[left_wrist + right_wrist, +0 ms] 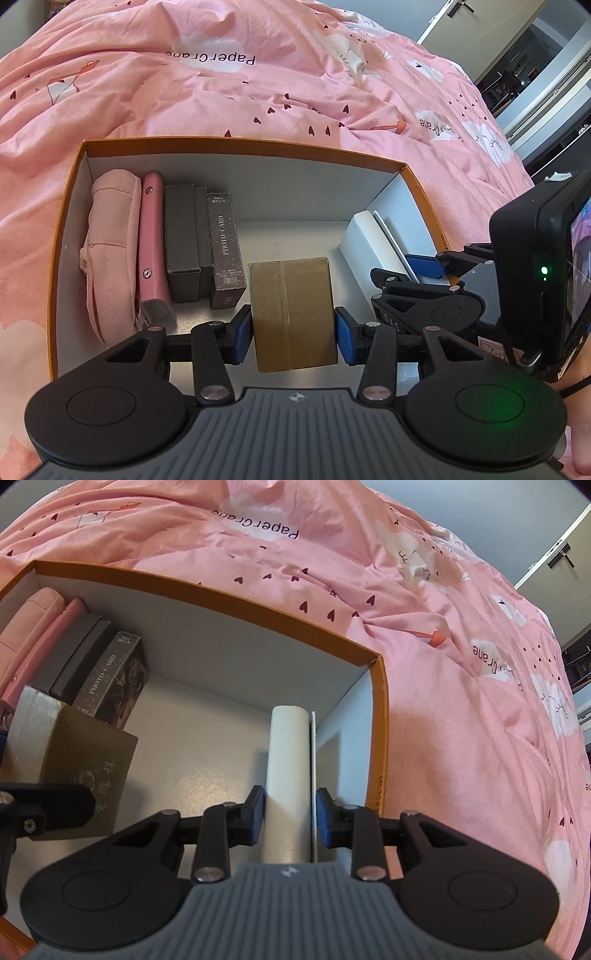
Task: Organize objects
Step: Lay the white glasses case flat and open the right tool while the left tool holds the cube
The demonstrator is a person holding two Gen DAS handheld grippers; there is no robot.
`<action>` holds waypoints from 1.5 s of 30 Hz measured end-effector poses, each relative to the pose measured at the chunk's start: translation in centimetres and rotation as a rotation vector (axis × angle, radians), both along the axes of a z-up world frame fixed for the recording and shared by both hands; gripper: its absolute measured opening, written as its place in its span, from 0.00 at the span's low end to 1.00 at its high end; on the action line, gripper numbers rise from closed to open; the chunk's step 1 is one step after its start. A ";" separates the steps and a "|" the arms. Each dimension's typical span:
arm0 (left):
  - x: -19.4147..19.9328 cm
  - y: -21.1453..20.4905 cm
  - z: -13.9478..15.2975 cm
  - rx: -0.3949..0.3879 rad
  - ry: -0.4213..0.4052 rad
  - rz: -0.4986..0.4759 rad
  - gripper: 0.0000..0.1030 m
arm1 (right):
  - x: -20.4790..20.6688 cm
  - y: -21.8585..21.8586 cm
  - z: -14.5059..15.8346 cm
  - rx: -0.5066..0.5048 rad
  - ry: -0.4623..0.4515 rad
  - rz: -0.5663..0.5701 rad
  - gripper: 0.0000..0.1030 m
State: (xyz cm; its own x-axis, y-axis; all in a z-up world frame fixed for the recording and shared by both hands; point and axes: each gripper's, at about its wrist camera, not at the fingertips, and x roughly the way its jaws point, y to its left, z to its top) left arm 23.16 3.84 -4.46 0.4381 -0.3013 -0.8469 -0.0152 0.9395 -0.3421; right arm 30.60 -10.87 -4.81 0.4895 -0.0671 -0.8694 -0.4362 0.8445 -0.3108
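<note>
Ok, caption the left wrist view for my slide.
Left gripper lowers a brown carton into the orange storage box beside upright cases on a pink bed.

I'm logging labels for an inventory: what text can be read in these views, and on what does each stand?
"PHOTO CARD": on the dark speckled box standing in the orange box.
"PaperCrane": on the pink bedspread, printed upside down.
Chinese characters: on the brown box held in the left tool; I cannot read them.
Small print on the speckled box's end: too small.
</note>
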 end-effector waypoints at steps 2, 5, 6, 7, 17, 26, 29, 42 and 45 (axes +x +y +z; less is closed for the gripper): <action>0.0 0.0 0.0 0.000 0.000 0.000 0.51 | 0.0 0.0 0.1 -0.002 0.002 0.000 0.30; 0.0 0.1 0.0 0.001 0.000 0.004 0.51 | -0.3 0.3 -0.2 -0.037 -0.011 0.011 0.31; 0.0 0.2 0.0 0.002 -0.001 0.005 0.51 | -0.4 0.6 -0.5 -0.061 -0.017 0.021 0.31; 0.0 0.3 0.0 0.004 -0.002 0.007 0.51 | -0.5 0.8 -0.8 -0.077 -0.013 0.028 0.31; -0.1 0.7 0.0 0.008 -0.007 0.009 0.51 | 0.1 -0.5 0.2 0.076 0.104 -0.008 0.32; 0.0 0.8 0.2 0.013 -0.006 0.012 0.51 | 0.2 -0.9 -0.1 0.237 0.240 -0.032 0.27; 0.0 0.9 0.2 0.016 -0.007 0.013 0.51 | 0.1 -0.7 -0.7 0.269 0.265 -0.032 0.22; 0.4 1.2 0.3 0.012 -0.009 0.022 0.51 | 0.4 -0.7 -3.0 0.422 0.384 -0.095 0.08; 0.6 1.0 0.2 0.015 -0.006 0.017 0.51 | 0.6 -1.2 -3.2 0.425 0.368 -0.157 0.06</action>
